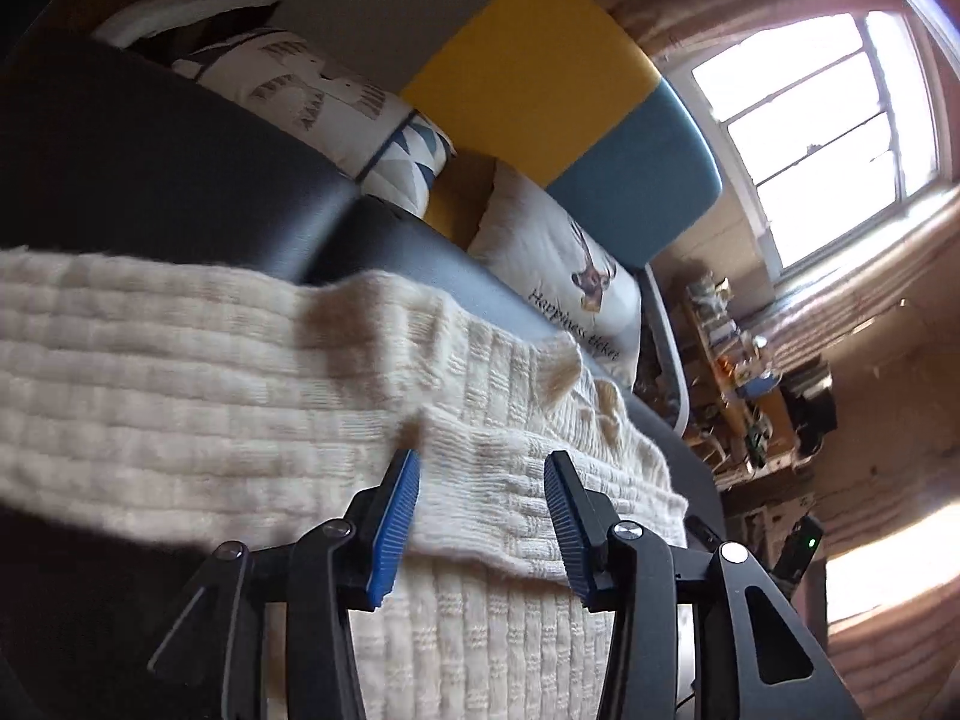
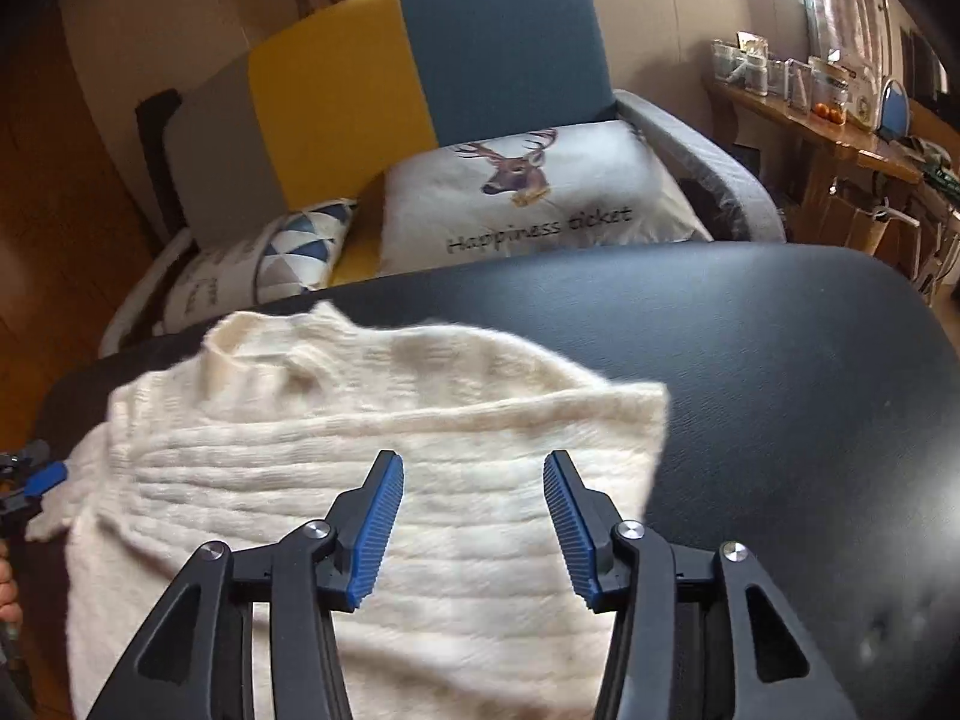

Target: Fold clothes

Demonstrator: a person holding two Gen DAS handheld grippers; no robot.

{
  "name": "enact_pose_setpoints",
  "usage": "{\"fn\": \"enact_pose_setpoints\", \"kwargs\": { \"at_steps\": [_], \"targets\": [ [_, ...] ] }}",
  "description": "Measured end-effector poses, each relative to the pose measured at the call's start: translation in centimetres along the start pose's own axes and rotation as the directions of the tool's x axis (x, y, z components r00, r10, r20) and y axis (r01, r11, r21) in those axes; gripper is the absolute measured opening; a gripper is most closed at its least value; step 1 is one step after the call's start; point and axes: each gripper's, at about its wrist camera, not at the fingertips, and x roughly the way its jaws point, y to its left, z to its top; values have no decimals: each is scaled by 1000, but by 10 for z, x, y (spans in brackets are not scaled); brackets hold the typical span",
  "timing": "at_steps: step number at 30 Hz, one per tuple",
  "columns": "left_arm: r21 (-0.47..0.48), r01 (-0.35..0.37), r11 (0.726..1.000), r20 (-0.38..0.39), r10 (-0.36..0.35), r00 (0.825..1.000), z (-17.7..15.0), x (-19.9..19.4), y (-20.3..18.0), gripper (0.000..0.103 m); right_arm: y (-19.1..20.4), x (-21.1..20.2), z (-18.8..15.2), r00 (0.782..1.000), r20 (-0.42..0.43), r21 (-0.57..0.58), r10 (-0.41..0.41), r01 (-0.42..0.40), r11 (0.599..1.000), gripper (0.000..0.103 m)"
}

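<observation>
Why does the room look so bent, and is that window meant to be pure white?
Left wrist view: fisheye lens curves the walls; the window is blown out, the cream sweater slightly motion-blurred. Right wrist view: the sweater's edges are soft, with glare on the black surface at right.

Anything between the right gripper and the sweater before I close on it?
Nothing visible. The right gripper is open directly over the cream sweater, which lies on the black surface; only knit shows between its blue pads.
</observation>
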Motion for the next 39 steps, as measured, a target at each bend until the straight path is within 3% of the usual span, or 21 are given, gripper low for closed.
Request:
{"fn": "enact_pose_setpoints", "kwargs": {
  "at_steps": [4,7,12,17,20,24,26,27,29,30,32,34,39],
  "targets": [
    [-234,-30,972,137,63,989,2,-85,89,45,47,-11,-34,984,-3,41,178,-178,983,50],
    [-406,-74,911,228,179,957,0,-153,161,45,84,-12,-60,960,-24,55,279,-277,959,50],
    [-577,-72,814,295,289,910,5,-225,248,47,135,-3,-90,940,-103,20,326,-326,945,50],
    [-680,-36,732,270,296,916,14,-229,296,48,166,4,-99,934,-148,-15,326,-332,943,50],
    [-699,4,715,265,254,930,20,-215,307,48,179,1,-94,936,-146,-45,319,-328,943,50],
    [-729,61,682,308,247,919,26,-208,312,53,191,-2,-89,937,-145,-70,317,-329,942,50],
    [-753,41,656,294,280,914,28,-205,313,36,195,0,-90,936,-154,-79,316,-330,941,50],
    [-772,31,635,279,295,914,28,-203,316,4,196,2,-91,936,-161,-79,314,-329,941,50],
    [-813,61,579,278,294,915,24,-200,324,5,197,7,-94,934,-176,-79,309,-327,942,50],
    [-823,68,563,279,298,913,24,-199,325,5,197,10,-96,934,-184,-79,307,-326,942,50],
    [-823,62,565,284,314,906,26,-200,320,5,196,14,-101,929,-203,-67,308,-327,943,50],
    [-800,51,597,296,319,900,31,-200,308,5,194,15,-106,928,-212,-65,308,-328,943,50],
    [-678,62,733,361,257,897,47,-197,249,5,187,12,-112,927,-206,-54,313,-330,943,50]
  ]
}}
